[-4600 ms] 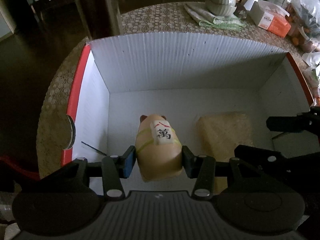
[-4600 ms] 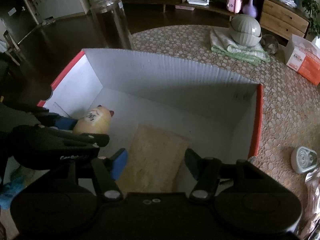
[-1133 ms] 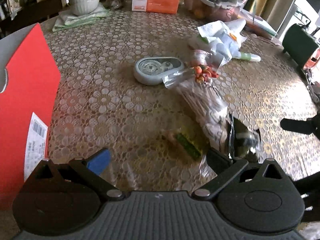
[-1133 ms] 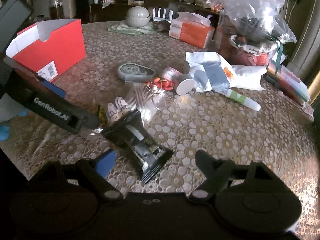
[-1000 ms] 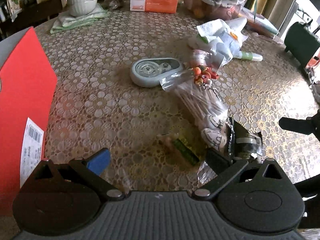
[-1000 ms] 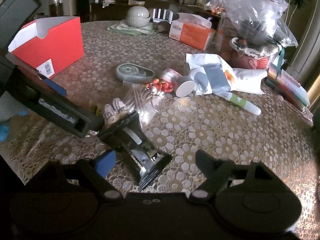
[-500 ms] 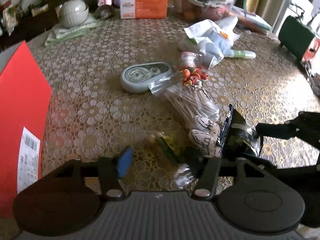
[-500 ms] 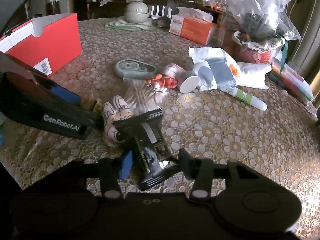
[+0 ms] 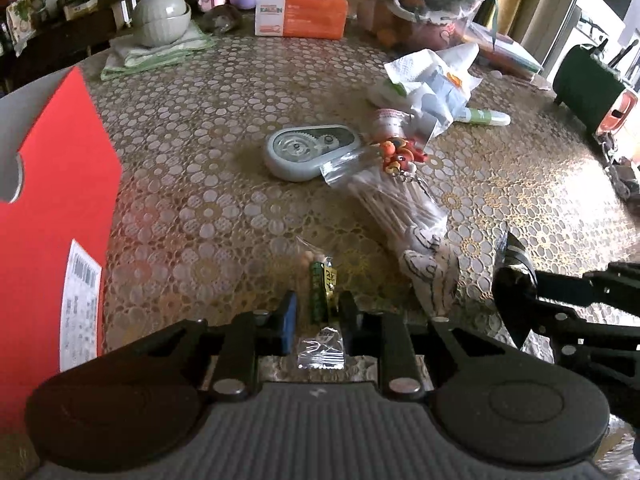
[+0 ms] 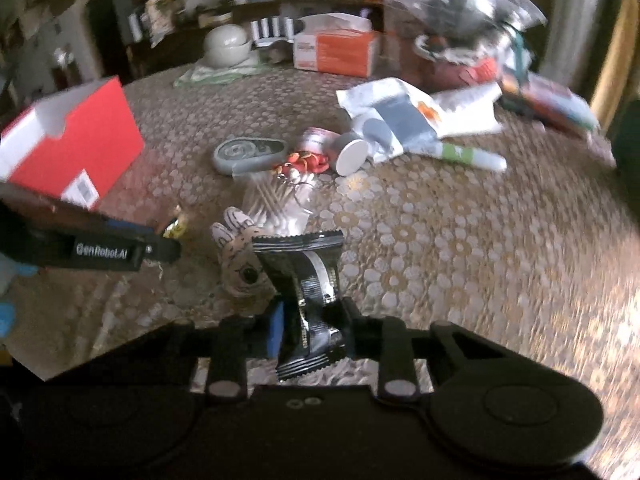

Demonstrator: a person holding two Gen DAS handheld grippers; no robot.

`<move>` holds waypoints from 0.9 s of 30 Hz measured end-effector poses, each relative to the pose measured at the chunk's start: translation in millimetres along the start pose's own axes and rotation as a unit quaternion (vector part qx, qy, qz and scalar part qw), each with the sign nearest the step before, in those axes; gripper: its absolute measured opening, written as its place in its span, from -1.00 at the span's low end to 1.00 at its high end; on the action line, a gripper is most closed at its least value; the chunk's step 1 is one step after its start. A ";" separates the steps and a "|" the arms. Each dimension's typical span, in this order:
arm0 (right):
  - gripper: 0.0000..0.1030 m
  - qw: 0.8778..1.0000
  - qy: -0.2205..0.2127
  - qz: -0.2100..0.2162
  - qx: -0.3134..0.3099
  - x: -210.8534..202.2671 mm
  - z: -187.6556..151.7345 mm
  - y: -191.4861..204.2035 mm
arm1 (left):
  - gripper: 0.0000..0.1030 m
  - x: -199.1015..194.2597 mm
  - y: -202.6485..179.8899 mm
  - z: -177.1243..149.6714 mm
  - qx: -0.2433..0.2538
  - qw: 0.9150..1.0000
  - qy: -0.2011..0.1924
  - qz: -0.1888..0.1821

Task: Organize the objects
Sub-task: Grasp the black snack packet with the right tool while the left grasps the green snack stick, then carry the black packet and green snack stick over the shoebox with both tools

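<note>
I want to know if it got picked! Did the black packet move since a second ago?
Yes. The black packet lay flat near the cotton swab bag; now it stands tilted up between the right tongs, which are closing.

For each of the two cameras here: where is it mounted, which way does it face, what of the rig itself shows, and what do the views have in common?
Left wrist: sits on the left gripper, looking forward and down along its fingers, shut on a small clear packet; the right gripper's fingers enter at right.
Right wrist: sits on the right gripper, angled down at the table, jaws closing on a black sachet; the left gripper's finger crosses at left.
Shared: red box, grey tape dispenser, cotton swab bag, orange tissue box.
</note>
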State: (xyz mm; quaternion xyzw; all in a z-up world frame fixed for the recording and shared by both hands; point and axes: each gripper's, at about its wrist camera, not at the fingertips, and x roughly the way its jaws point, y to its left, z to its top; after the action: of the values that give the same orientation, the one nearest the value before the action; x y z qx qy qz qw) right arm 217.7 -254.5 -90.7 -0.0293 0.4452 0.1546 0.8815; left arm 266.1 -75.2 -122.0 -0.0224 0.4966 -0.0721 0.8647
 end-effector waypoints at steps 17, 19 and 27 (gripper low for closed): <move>-0.46 0.999 -0.030 0.014 0.038 -65.4 -4.2 45.1 | -0.59 -71.3 15.8 -23.7 -0.022 0.998 -0.028 -0.051; -0.46 0.999 -0.034 0.015 0.034 -71.6 -3.3 53.0 | -0.59 -81.2 19.9 -25.8 -0.023 0.998 -0.032 -0.054; -0.46 0.998 -0.048 0.030 0.004 -92.3 13.3 94.8 | -0.59 -113.2 45.8 -30.1 -0.032 0.997 -0.049 -0.060</move>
State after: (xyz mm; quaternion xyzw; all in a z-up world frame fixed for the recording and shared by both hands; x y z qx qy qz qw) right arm 148.4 -184.6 -1.2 -0.0050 0.4032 0.1799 0.8972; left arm 188.7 -12.3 -45.4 -0.0834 0.4539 -0.1065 0.8807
